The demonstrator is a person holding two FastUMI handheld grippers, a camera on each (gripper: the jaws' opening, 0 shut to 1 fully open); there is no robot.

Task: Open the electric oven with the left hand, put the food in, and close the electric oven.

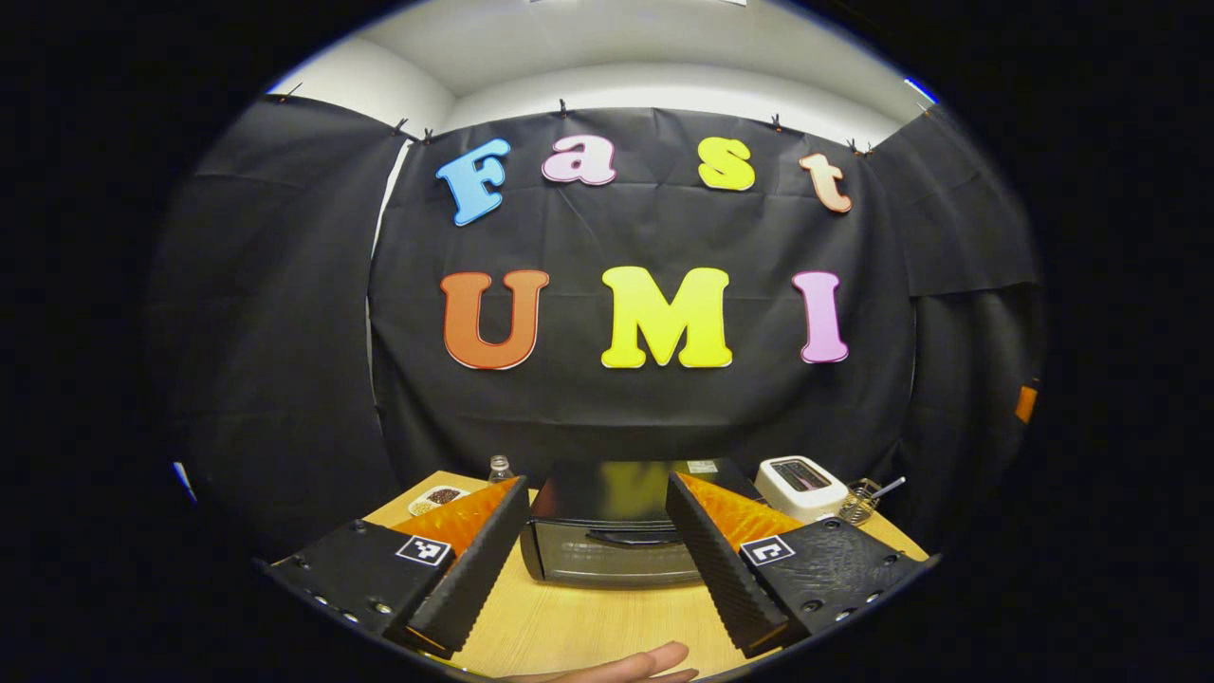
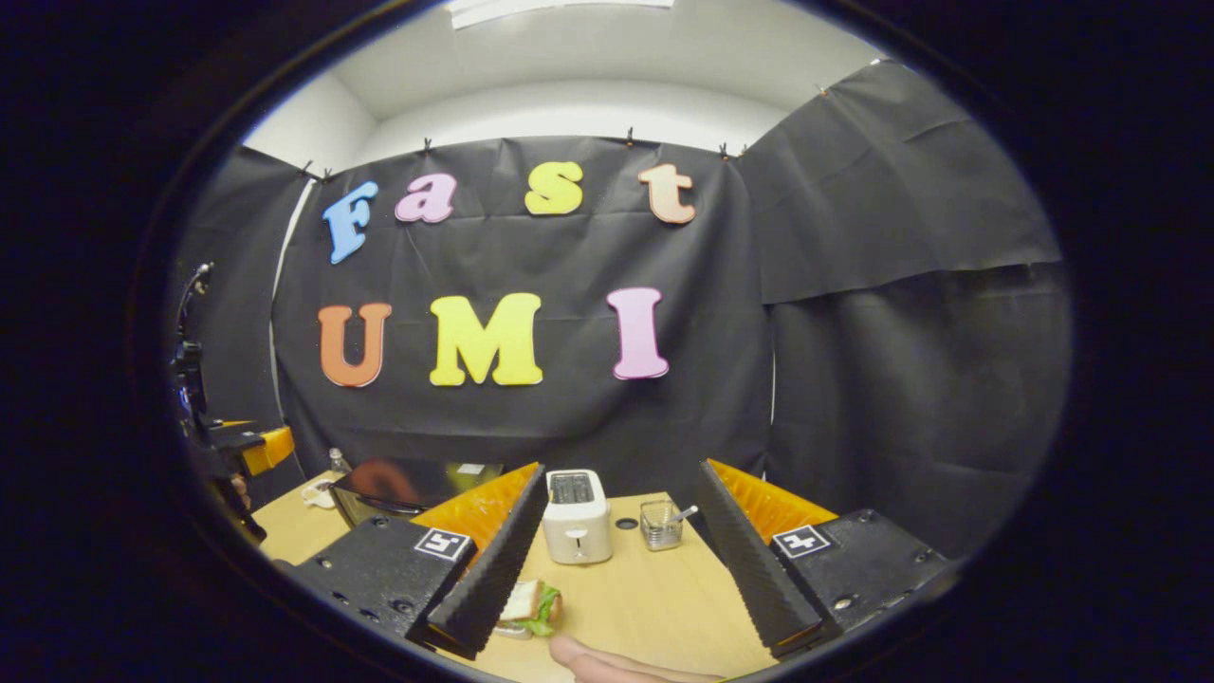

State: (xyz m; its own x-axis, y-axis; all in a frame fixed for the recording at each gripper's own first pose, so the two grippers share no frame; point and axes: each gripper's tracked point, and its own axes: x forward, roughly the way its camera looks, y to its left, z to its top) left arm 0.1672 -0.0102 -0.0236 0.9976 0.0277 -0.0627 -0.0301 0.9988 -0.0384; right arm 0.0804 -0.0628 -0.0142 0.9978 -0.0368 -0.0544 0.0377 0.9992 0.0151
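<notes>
1. While hovering over the pale wooden table, spread wide and holding nothing: left gripper, with bumpy black fingers and orange backs. Same for the right gripper: wide apart, empty.
2. Close to the right gripper, partly hidden by one finger: the sandwich, lying flat on the table.
   - Pale bread with a green leaf poking out.
   - Soft, light and squashy.
   - Best pinched gently from top and bottom, across the bread. No hard squeeze, to keep the layers from sliding apart.
3. Farther on, straight ahead between the left gripper's fingers: the electric oven, door shut.
   - Boxy, with a shiny black top and a grey metal front.
   - Dark curved handle across the top of the door.
   - Hard, and likely heavy enough to stay put.
   - Best grabbed at the middle of the handle, then pulled out and down. Hinge perhaps at the bottom, too small to tell.
4. Beside the oven: a smooth white toaster with round corners, then a small glass cup with a spoon in it.
5. Far back on the oven's other side: a clear bottle and a little dish.
</notes>
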